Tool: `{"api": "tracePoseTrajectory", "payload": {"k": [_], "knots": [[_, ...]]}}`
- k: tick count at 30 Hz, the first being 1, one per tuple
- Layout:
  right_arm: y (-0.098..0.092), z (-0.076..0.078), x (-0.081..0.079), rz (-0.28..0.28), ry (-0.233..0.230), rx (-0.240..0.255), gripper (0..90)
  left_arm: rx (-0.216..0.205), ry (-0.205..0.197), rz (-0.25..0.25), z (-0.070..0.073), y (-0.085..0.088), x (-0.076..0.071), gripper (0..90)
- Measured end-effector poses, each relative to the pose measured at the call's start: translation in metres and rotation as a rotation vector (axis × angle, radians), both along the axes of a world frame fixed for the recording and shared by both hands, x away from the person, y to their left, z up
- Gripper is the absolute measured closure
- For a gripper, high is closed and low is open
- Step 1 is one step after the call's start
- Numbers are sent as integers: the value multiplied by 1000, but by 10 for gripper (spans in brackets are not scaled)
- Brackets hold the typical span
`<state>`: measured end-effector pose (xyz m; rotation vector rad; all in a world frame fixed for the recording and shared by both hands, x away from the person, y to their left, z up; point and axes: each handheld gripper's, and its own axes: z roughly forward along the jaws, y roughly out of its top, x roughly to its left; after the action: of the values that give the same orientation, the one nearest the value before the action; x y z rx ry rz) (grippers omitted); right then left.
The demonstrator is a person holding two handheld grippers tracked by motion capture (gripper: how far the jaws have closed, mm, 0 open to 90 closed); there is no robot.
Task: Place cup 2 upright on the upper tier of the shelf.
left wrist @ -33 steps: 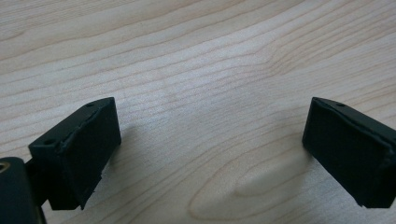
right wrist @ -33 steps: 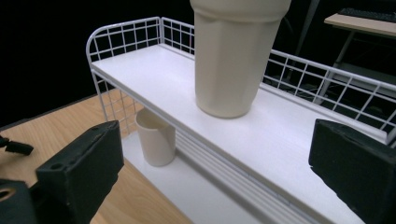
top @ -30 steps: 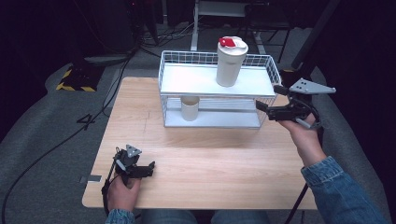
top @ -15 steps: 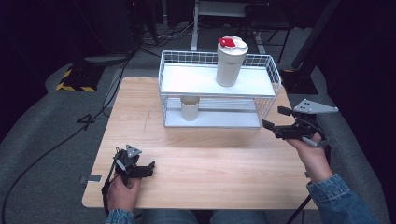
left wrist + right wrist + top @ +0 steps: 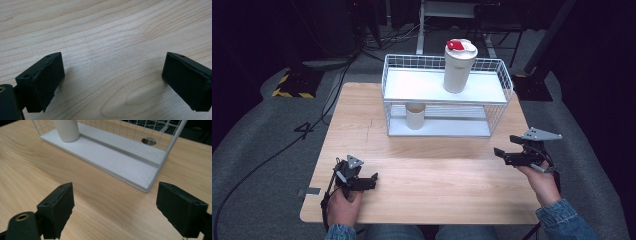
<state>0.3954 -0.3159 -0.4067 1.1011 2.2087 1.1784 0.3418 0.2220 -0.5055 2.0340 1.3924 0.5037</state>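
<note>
Right gripper view cuts off the small cup (image 5: 66,130) inside the rack (image 5: 125,162).

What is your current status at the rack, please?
Left gripper open, empty, over table. Right gripper open, empty, beside rack. Cup on lower shelf, nothing in the way.

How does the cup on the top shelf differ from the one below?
The tall cup stands on the top shelf of the rack, the short cup on its lower shelf. The tall cup is clearly larger and bears a red-topped lid; the short cup's top is shaded. Both are pale and upright.
</note>
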Motion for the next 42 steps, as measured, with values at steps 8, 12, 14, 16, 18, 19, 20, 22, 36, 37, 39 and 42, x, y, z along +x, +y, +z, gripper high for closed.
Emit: {"api": "tracePoseTrajectory", "payload": {"k": [8, 12, 14, 16, 18, 19, 20, 22, 36, 37, 39, 42], "knots": [[-8, -27, -5, -19, 17, -9, 153, 1, 0, 1, 0, 0, 0, 49], [-9, -40, -9, -27, 22, -25, 153, 0, 0, 0, 0, 0, 0, 49], [-10, -47, -10, -33, 28, -34, 153, 0, 0, 0, 0, 0, 0, 49], [-10, -50, -11, -35, 31, -31, 153, 1, 0, 1, 0, 0, 0, 49], [-11, -55, -12, -40, 33, -33, 153, -1, 0, 0, 0, 0, 0, 49], [-11, -59, -13, -43, 32, -35, 153, 0, 0, 0, 0, 0, 0, 49], [-11, -61, -13, -47, 33, -38, 153, 0, 0, 0, 0, 0, 0, 49], [-11, -66, -14, -54, 31, -39, 153, 0, 1, 1, 0, 0, 0, 49], [-5, -95, -21, -80, 39, -63, 150, 0, 0, 0, 0, 0, 0, 49], [-3, -95, -22, -73, 33, -82, 150, 0, 0, 0, 0, 0, 0, 49], [-1, -96, -22, -67, 29, -98, 150, -1, 0, 0, 0, 0, 0, 49], [2, -96, -23, -59, 37, -121, 150, 0, 0, 0, 0, 0, 0, 49]]}}
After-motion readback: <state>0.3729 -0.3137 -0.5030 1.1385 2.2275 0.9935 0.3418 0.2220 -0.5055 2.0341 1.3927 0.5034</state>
